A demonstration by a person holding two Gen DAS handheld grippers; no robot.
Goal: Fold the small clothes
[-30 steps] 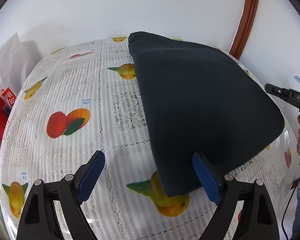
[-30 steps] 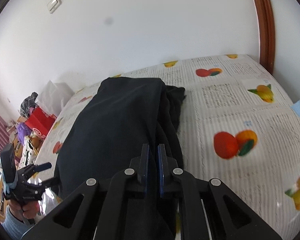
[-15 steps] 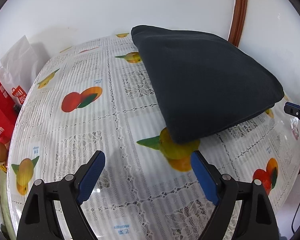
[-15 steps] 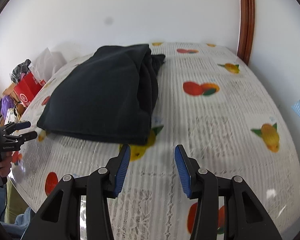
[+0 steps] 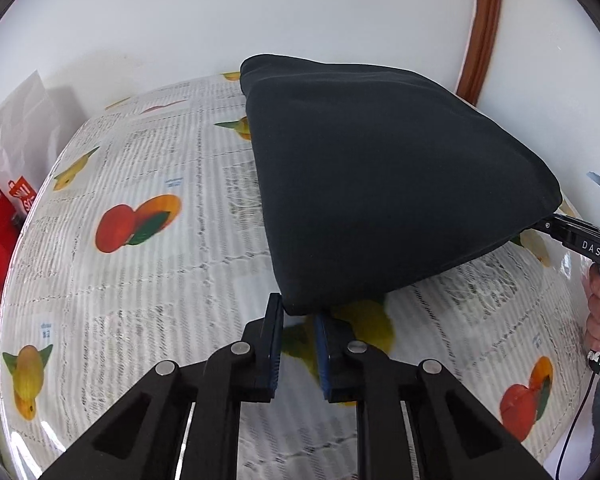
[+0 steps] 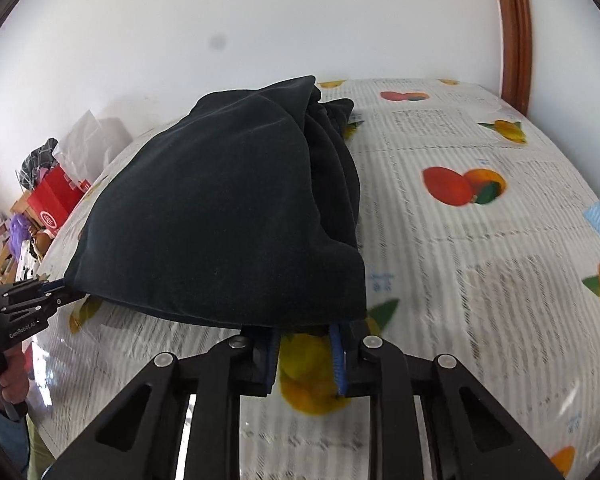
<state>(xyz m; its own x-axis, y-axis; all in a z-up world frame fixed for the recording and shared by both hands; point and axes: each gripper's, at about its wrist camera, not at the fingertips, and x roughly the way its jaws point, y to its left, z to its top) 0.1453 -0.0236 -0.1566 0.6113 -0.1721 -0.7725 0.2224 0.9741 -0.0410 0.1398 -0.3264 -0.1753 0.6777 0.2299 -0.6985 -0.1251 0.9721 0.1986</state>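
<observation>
Two grippers reach in low at the near corners of the dark cloth (image 5: 380, 184), which lies folded on the fruit-print table (image 5: 140, 280). The left gripper (image 5: 298, 322) has its jaws a little apart at one corner. The right gripper (image 6: 305, 334) likewise; the cloth hides its fingertips, so any grip is unclear.

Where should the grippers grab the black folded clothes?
At the two near corners of the black garment, coming in low from the table's front edge. The folded edge there overhangs slightly, so the left gripper and right gripper can each straddle a corner.
</observation>
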